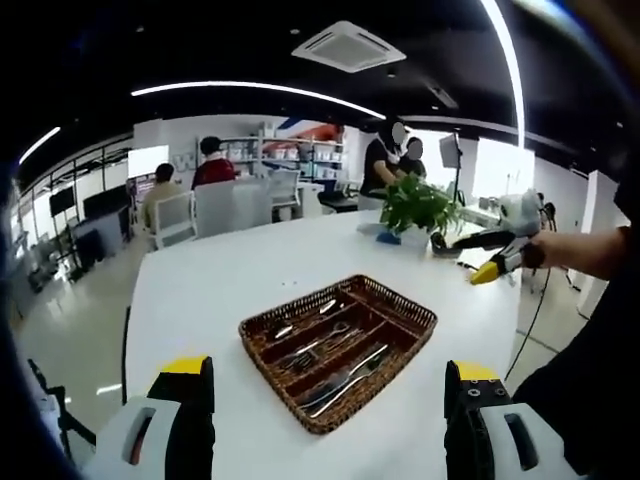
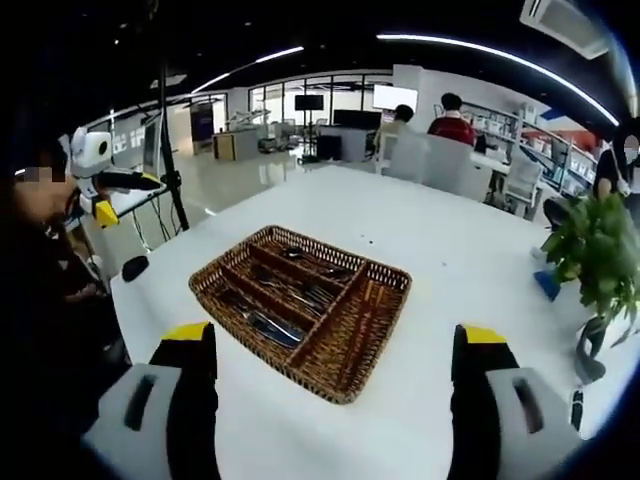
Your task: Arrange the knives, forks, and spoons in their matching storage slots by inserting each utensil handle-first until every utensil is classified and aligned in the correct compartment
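Yellow-tipped and spread wide apart, my left gripper [image 1: 330, 400] and right gripper [image 2: 335, 385] each hover empty above the white worktop [image 1: 220, 290], where the wicker tray [image 1: 415, 318] ahead holds cutlery [image 1: 335, 375] in its slots.

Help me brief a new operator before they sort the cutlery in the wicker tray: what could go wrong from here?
1. The metal utensils lie overlapped in the brown woven wicker tray; gripping one may well drag a neighbour out.
2. The tray sits loose on the smooth white table and could slide under a push.
3. Both the left gripper and right gripper stand open above the tray; they could collide if both reach in.
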